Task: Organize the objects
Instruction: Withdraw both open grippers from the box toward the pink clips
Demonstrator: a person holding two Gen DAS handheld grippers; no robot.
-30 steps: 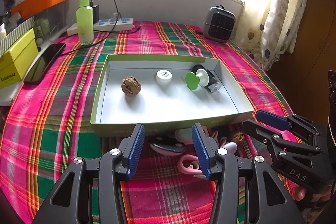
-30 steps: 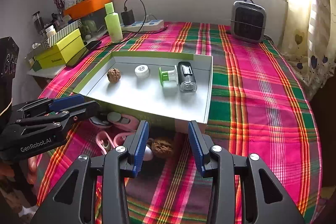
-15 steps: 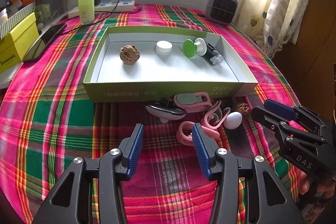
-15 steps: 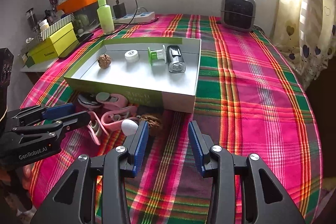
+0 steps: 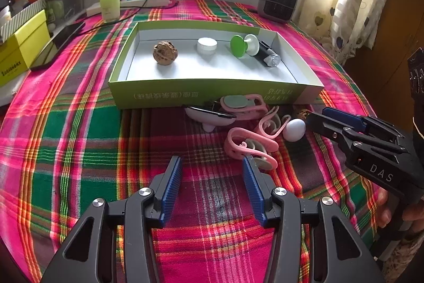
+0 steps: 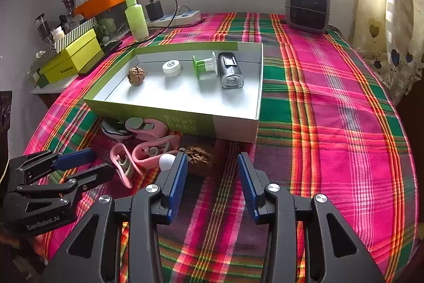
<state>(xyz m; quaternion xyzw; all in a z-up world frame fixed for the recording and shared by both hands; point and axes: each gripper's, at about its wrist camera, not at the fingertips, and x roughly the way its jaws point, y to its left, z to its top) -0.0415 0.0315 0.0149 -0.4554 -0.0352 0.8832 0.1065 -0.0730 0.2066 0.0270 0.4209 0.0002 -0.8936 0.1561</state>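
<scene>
Left wrist view: my left gripper (image 5: pixel 212 169) hangs over the plaid tabletop (image 5: pixel 87 139), fingers parted, nothing between them. Just past the right finger lies a pink clip (image 5: pixel 247 143), near a white egg (image 5: pixel 294 129), a second pink clip (image 5: pixel 269 123), a pink case (image 5: pixel 245 105) and a white-and-black gadget (image 5: pixel 209 116), all loose in front of the green box (image 5: pixel 206 94). Inside the box: a walnut (image 5: pixel 165 52), a white cap (image 5: pixel 207 45), a green-and-white spool (image 5: pixel 243 45), a black cylinder (image 5: pixel 266 55).

Right wrist view: my right gripper (image 6: pixel 212 163) also has its fingers apart and empty, above bare cloth. A second walnut (image 6: pixel 198 155) sits just beyond the left finger, outside the box, with the egg touching or nearly touching that finger. Part of a hand (image 5: pixel 397 214) shows at the right gripper's handle.
</scene>
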